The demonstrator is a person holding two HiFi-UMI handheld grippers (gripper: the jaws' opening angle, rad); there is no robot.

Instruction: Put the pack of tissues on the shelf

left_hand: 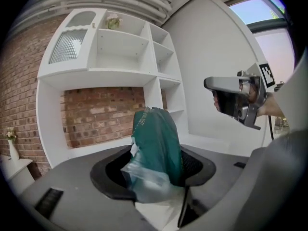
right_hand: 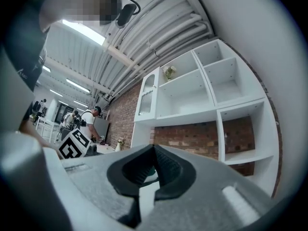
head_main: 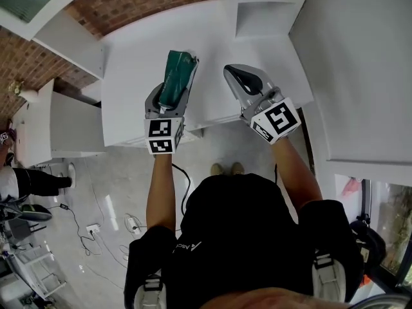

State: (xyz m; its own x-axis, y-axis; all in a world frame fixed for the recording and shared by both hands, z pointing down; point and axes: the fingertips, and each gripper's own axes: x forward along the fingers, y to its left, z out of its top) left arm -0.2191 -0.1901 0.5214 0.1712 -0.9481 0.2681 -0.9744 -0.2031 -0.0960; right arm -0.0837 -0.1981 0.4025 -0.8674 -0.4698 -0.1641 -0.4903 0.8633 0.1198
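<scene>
White counter (head_main: 132, 82) below a white shelf unit (left_hand: 120, 52) of open compartments backed by brick wall (left_hand: 103, 114); small plant (left_hand: 113, 21) in an upper compartment; grey floor (head_main: 109, 192) carries loose cables (head_main: 76, 219).

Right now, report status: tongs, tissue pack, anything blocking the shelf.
Left tongs shut on pack of tissues. Right tongs shut, empty. Pack not yet on shelf; nothing seen in the way.
</scene>
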